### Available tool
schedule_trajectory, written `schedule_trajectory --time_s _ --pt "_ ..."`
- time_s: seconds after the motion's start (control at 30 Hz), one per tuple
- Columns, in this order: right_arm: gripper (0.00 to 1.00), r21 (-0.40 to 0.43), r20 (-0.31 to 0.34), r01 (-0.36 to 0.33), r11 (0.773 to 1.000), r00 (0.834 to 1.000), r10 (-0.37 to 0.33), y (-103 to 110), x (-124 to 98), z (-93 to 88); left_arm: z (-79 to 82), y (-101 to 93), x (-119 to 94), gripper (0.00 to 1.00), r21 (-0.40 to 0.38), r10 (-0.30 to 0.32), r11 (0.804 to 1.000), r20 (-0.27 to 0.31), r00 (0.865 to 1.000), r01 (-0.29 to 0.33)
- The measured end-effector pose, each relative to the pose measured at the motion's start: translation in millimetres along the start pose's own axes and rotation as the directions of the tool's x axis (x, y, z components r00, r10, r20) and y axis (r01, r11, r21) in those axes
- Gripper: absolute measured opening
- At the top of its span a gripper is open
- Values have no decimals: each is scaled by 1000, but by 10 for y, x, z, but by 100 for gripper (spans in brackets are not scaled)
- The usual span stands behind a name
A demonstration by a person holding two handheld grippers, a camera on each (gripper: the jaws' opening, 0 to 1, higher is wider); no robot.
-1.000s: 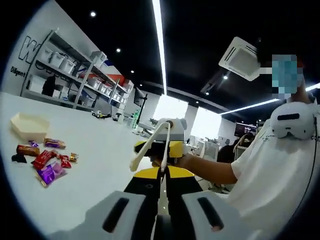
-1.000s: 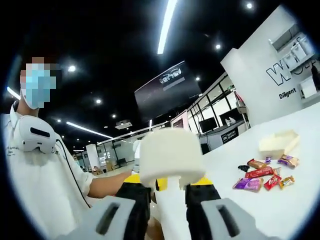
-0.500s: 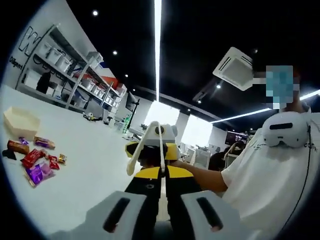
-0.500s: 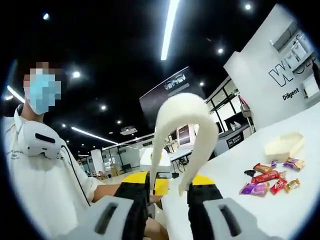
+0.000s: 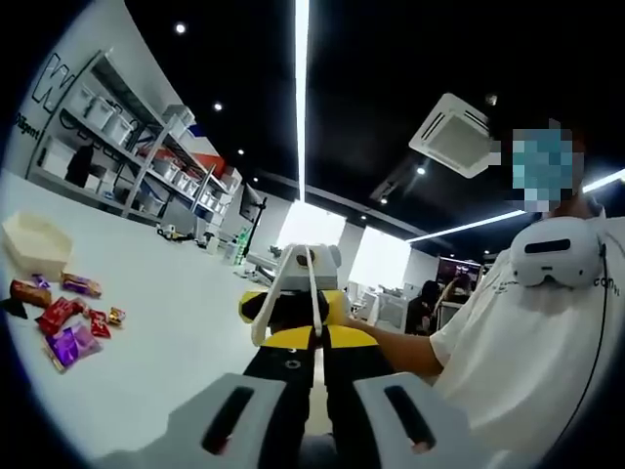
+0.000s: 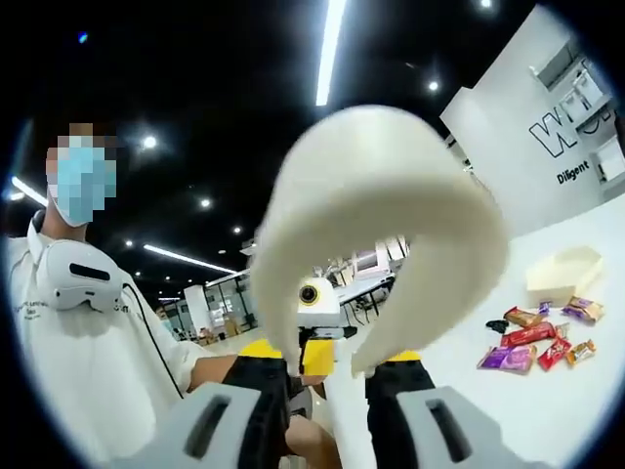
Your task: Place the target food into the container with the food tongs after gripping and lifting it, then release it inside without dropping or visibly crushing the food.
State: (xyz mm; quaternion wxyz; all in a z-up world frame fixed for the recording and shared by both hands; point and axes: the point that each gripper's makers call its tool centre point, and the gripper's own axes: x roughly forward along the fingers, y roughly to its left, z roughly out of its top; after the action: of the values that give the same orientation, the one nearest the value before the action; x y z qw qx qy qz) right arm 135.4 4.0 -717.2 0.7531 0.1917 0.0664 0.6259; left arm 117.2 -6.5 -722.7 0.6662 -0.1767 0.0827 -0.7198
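In the left gripper view, the left gripper (image 5: 314,344) is reaching forward with its black jaws standing nearly together, pinching the lower ends of the cream food tongs (image 5: 296,293), which are rising upright from the jaw tips. Just behind the tongs the right gripper (image 5: 293,311), yellow and black, is facing back toward the camera, and a person's forearm (image 5: 395,350) is leading from it to a white T-shirt (image 5: 518,342) on the right.

In the right gripper view, the right gripper (image 6: 327,376) is holding its jaws a narrow way apart, with the tongs (image 6: 376,210) looming very near the lens, their wide curved bend arching over and the two arm ends coming down between the jaw tips; whether these jaws are actually gripping the tongs I cannot tell. Beyond, the left gripper (image 6: 312,303) is showing through the arch of the tongs.

Farther off on the white table (image 5: 176,332), a cluster of wrapped snacks (image 5: 61,318) (image 6: 542,337) is lying loose, and past them the pale hexagonal container (image 5: 37,244) (image 6: 566,269) is sitting apart, near the snacks but not touching them
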Motion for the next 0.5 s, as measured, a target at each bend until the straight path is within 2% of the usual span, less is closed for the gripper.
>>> schedule_trajectory --time_s 0.07,0.13,0.5 --pt "22 -15 -1 -3 1000 1000 3 20 9 -6 7 7 -6 2 0 3 1000 4 1000 -3" --pt "21 11 -1 -8 1000 1000 8 41 22 11 24 0 -10 2 -8 -1 1000 16 1000 2" --pt "23 12 63 5 1000 998 -6 40 58 140 109 -9 -13 2 -20 -2 1000 79 997 4"
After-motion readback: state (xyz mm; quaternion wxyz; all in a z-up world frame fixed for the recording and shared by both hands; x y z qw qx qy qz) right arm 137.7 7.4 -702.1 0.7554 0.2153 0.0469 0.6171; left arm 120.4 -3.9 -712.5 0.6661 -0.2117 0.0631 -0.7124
